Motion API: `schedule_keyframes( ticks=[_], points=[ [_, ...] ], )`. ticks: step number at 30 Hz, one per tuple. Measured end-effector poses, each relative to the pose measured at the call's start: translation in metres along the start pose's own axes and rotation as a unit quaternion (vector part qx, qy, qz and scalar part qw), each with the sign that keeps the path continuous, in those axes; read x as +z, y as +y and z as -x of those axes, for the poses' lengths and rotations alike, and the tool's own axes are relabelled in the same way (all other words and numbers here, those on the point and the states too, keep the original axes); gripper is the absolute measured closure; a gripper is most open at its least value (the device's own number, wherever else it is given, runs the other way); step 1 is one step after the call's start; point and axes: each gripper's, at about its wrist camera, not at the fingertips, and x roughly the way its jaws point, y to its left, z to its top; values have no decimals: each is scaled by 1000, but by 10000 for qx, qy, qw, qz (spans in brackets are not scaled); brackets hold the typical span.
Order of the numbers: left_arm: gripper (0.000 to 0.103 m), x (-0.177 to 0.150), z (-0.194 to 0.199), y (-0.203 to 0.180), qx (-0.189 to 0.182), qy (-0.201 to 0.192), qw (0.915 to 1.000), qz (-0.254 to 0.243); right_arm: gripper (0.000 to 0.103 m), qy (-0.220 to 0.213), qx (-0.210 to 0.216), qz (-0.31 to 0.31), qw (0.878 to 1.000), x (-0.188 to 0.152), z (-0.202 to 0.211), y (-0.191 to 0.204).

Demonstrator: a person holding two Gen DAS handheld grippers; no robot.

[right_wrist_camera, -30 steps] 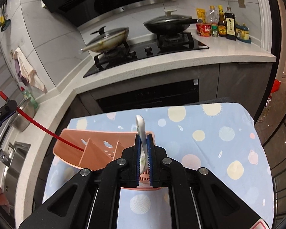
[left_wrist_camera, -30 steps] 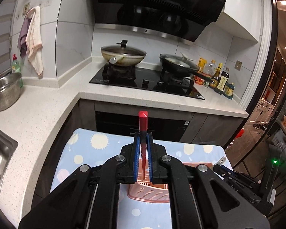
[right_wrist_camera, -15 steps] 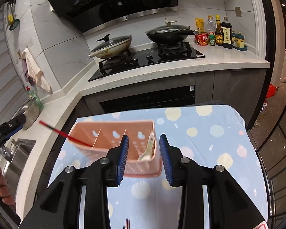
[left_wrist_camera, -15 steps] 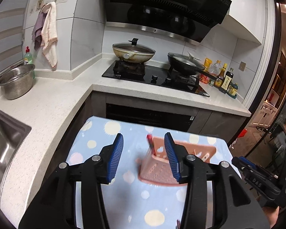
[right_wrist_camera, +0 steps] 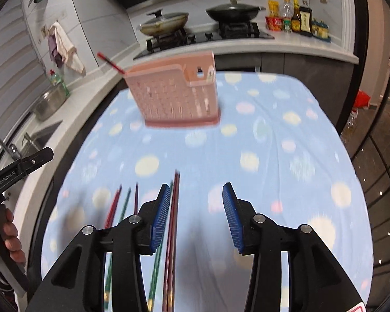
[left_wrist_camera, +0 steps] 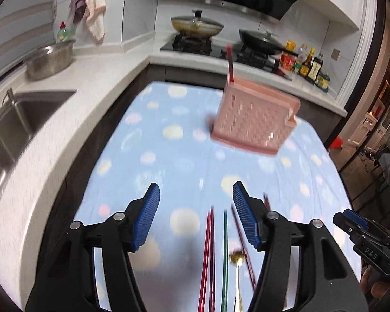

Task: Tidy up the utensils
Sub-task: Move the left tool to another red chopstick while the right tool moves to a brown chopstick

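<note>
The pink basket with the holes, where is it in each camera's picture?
Left wrist: pink basket stands upper right of centre on the dotted cloth.
Right wrist: pink basket stands upper left of centre.
Shared landmark: the red chopstick sticking out of its top.

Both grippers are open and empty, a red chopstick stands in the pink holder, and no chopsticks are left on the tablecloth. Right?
Not quite. Several chopsticks still lie on the tablecloth, as both wrist views show. The rest holds: left gripper and right gripper are open and empty, and a red chopstick stands in the pink holder.
</note>
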Motion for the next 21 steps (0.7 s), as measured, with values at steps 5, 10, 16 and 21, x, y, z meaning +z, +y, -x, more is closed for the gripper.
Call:
schedule_keyframes(
  ticks=[5,10,16,21],
  points=[
    [47,-58,7,3,43,375,9992,-109,62,238,-184,123,9995,-54,7,2],
    [47,-100,14,8,68,650,9979,-43,62,500,-145,233,9984,-90,6,6],
    [47,-137,15,9,64,933,9956,-21,62,785,-26,423,9960,-117,-6,20],
    [47,-153,12,12,95,1133,9935,-5,62,910,-7,461,9948,-123,-10,24]
  ],
)
